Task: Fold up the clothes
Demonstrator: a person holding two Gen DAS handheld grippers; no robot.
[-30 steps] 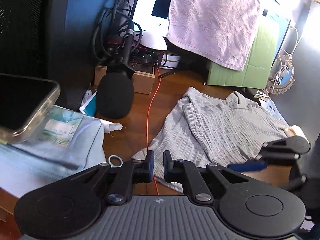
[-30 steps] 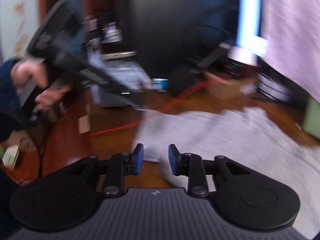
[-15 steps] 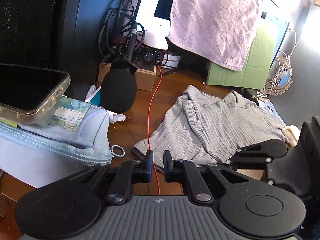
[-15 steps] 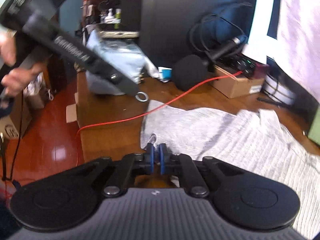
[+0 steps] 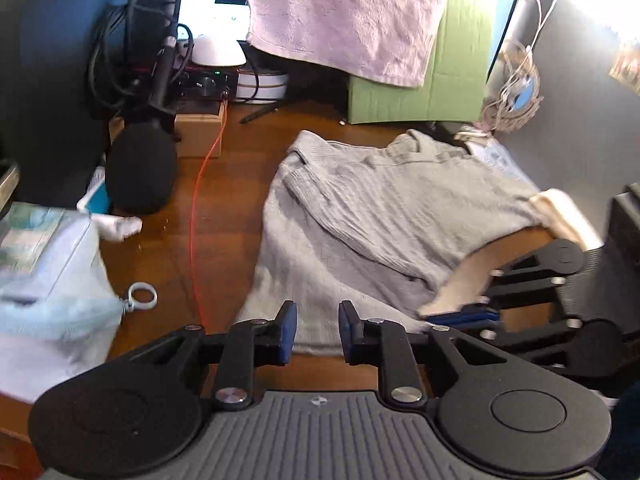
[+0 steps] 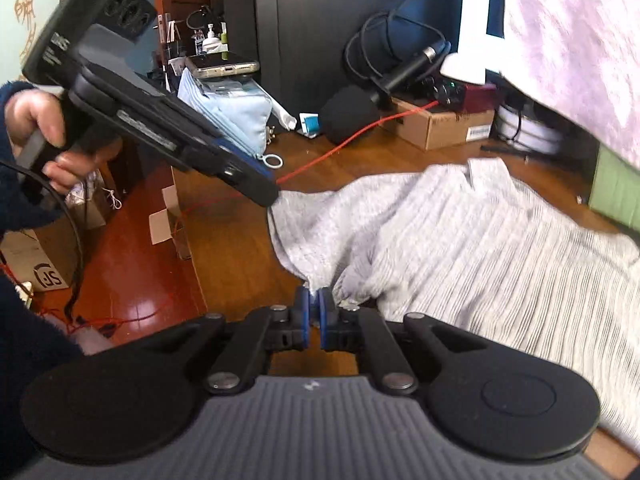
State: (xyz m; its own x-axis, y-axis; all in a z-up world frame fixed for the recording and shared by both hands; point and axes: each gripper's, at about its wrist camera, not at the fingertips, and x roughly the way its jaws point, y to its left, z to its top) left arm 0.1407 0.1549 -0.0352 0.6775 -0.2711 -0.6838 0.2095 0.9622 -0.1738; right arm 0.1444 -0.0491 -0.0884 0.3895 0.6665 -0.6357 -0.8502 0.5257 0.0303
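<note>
A grey ribbed garment [image 5: 380, 216] lies spread on the wooden desk [image 5: 232, 184], collar toward the back. My left gripper [image 5: 318, 330] hangs over its near hem with the jaws opening; the hem shows in the gap, but the pads press on nothing. From the right wrist view the left gripper [image 6: 268, 196] tips toward the garment's [image 6: 460, 240] far-left corner, held by a hand [image 6: 44, 120]. My right gripper [image 6: 315, 306] is shut on a bunched edge of the garment. In the left wrist view the right gripper [image 5: 460, 316] pinches that lifted edge, which shows a cream underside.
A foam-capped microphone [image 5: 140, 168], an orange cable [image 5: 196, 232] and a light blue pouch [image 5: 52, 280] crowd the desk's left side. A pink towel [image 5: 348, 12] hangs at the back over a green box [image 5: 440, 72]. The desk edge drops to a red floor [image 6: 132, 264].
My left gripper's jaws have parted and it has moved in over the garment's near hem. My right gripper closed on the garment's edge and has drawn it up into a bunch.
</note>
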